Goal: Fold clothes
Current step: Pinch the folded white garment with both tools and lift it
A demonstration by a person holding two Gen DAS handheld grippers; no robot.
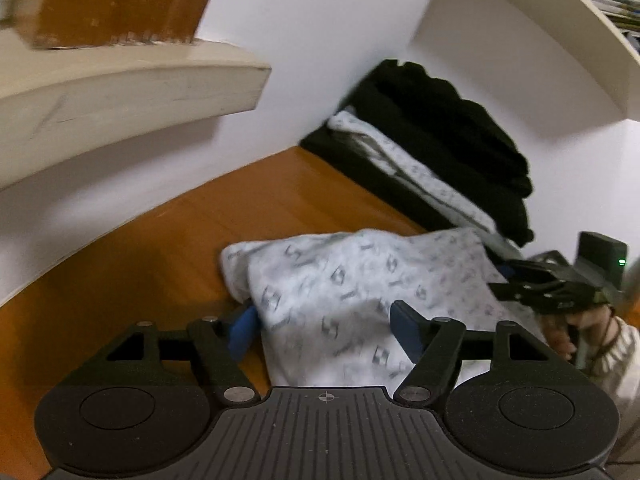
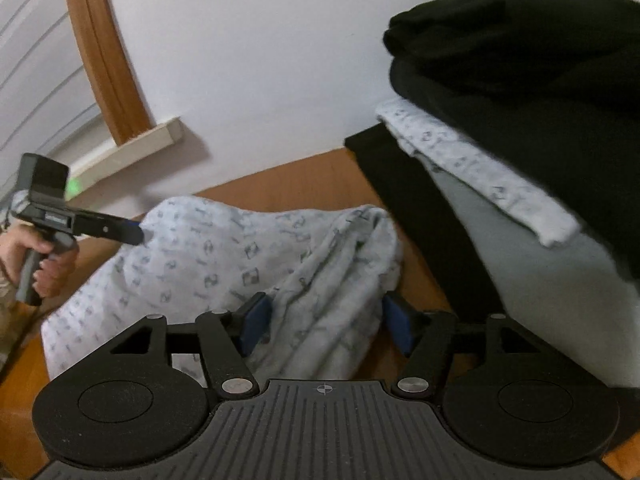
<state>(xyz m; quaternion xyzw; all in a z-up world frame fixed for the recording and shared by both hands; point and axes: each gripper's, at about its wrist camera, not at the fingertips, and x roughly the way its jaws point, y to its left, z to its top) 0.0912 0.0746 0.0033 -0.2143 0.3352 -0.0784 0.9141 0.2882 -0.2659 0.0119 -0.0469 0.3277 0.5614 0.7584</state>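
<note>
The patterned white garment (image 1: 360,304) lies bunched on the wooden surface (image 1: 168,240), toward its near edge, with a stack of folded clothes (image 1: 436,160) behind it against the white wall (image 1: 312,32); the stack has black pieces and another patterned one sandwiched between them.

The left gripper (image 1: 326,330) has its jaws spread, cloth sitting between the blue pads (image 1: 242,330) without either pad visibly pressing on it, so I read it as released rather than gripping; the right gripper (image 2: 326,322) looks the same from its own camera, jaws apart, a rumpled ridge of the garment between them, nothing clamped.

What worries me: the fabric is in a heap, not flat, so if either pair of jaws closes where it now sits it will likely catch several layers at once, and the fold would come out lumpy or lopsided; the right-hand side is the worse of the two, since the cloth there is twisted into ridges.

The right gripper is also just beside the stack; a sideways sweep could snag the black piece at the bottom and drag the finished pile askew.

The garment reaches close to the near edge of the surface; a loose pull could slide part of it off.

Both views are blurred, so I cannot tell exactly which hem or corner sits under each gripper.
</note>
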